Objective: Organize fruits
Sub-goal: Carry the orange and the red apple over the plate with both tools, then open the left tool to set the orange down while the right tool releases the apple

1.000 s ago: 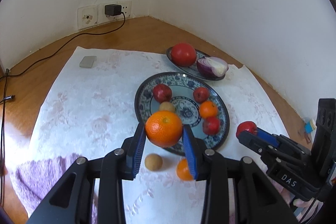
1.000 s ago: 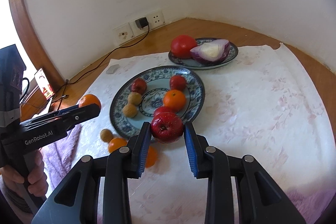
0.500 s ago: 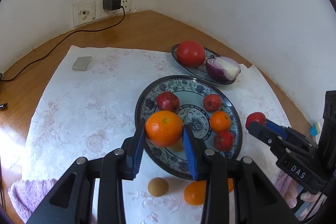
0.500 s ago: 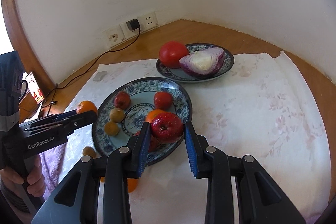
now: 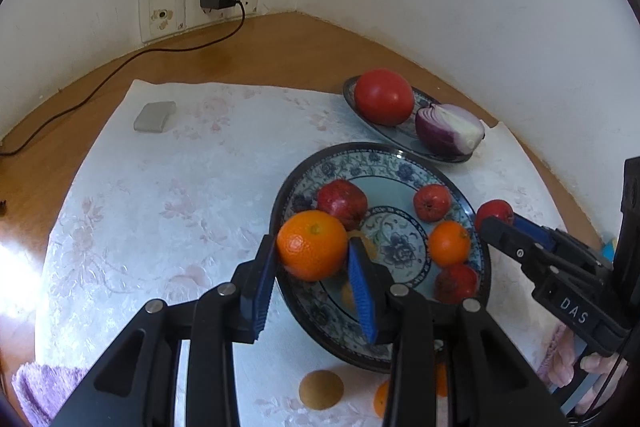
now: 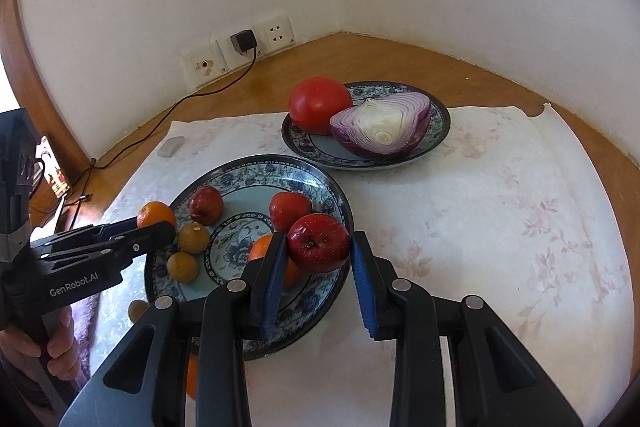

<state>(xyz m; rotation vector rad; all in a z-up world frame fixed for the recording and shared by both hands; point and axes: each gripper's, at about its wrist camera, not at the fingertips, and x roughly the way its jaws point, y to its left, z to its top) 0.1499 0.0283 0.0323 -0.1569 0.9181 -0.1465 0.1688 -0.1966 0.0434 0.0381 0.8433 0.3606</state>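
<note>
Above the near rim of the fruit plate, centre frame, the left gripper holds an orange and the right gripper clamps a red apple, both just over the dish.

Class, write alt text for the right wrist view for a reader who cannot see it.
The right gripper holds a red apple over the near rim of a blue patterned plate of small fruits. Behind it, a second plate carries a tomato and a halved red onion. At left, the left gripper holds an orange.
</note>
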